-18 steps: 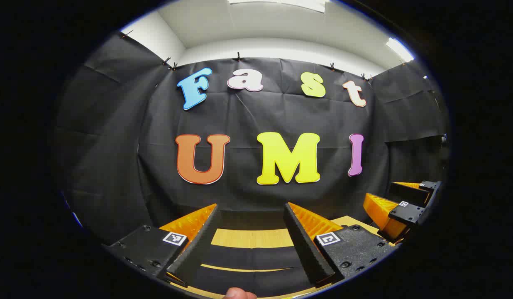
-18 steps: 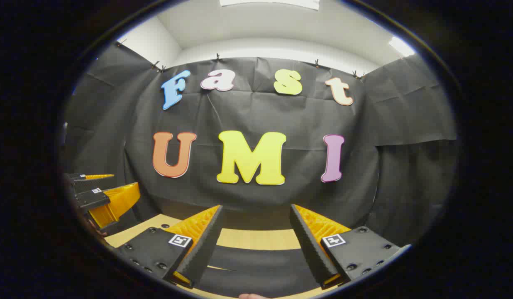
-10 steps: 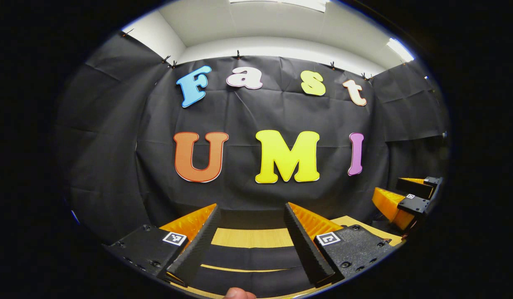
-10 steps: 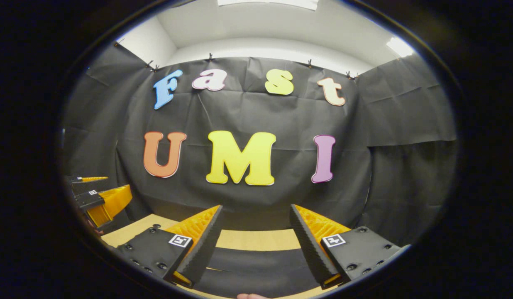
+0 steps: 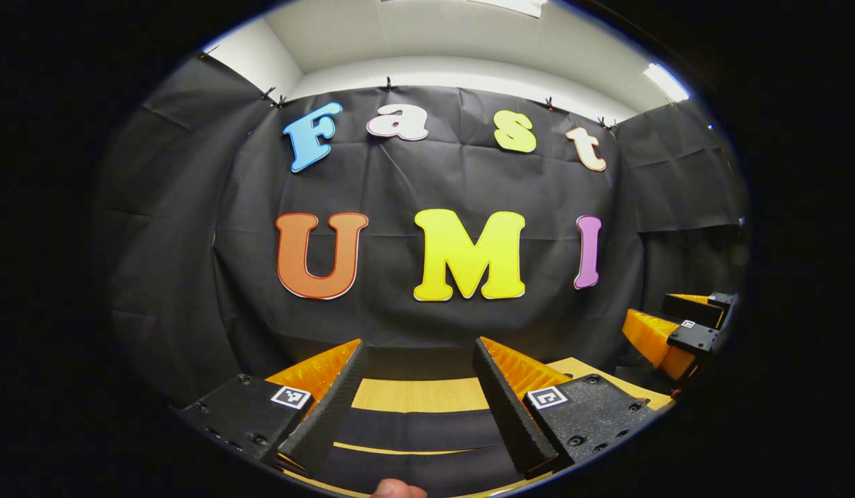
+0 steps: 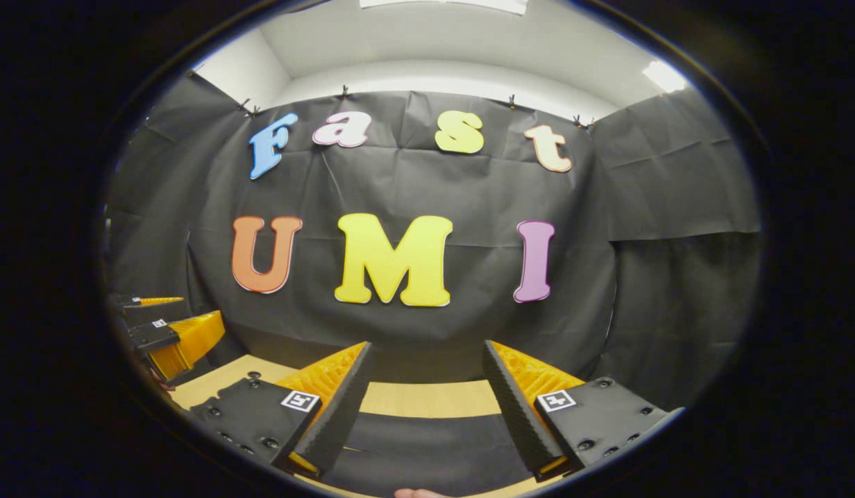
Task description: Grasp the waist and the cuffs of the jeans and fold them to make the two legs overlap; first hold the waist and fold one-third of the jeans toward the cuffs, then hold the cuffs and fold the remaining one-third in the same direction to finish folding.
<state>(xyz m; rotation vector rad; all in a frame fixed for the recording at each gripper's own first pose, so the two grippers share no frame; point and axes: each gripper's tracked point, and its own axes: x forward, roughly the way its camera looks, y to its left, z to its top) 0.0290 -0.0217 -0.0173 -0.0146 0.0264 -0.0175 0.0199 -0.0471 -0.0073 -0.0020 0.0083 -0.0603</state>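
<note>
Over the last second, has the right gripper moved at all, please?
Yes. In the left gripper view the right gripper has slid rightward and farther off along the wooden table, though that camera has shifted slightly too.

Matt wood tabletop point(image 5: 420, 395), creased cloth wall point(image 5: 192, 277).

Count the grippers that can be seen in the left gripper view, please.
2. The left gripper shows at the bottom of the view, fingers spread with nothing between them. The right gripper is at the right edge, above the table. Its jaws stand apart too.
</note>
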